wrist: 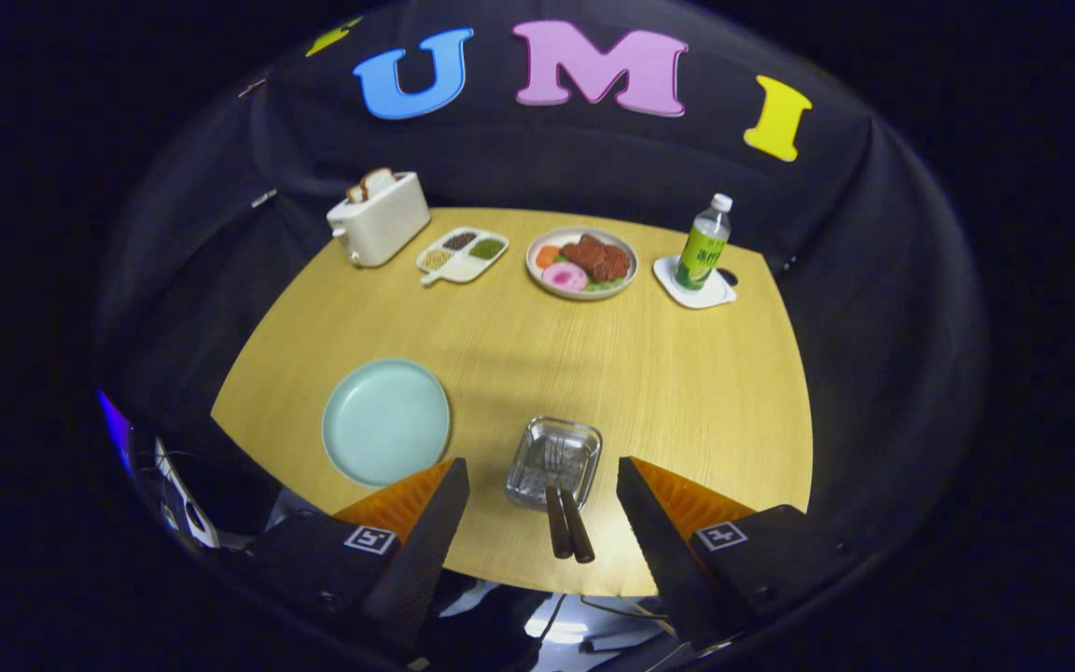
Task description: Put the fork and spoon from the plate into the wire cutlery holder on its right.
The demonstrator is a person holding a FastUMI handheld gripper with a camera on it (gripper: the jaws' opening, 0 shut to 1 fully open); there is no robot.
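The wire cutlery holder (554, 461) stands on the wooden table (668, 373), right between my fingertips and a little ahead of them. Two utensils with dark handles (567, 530) rest in it, their handles leaning out toward me. One is a fork, its tines (553, 455) showing inside the basket; the other's head is hidden. The pale green plate (386, 421) lies left of the holder, bare. My gripper (542, 476) is open, its fingers spread wide on either side of the holder, holding nothing.
At the table's far side stand a white toaster (379, 217) with bread, a divided dish (463, 254) of seeds, a plate of food (582, 262) and a green bottle (704, 243) on a white coaster. The table's near edge runs just under my fingers.
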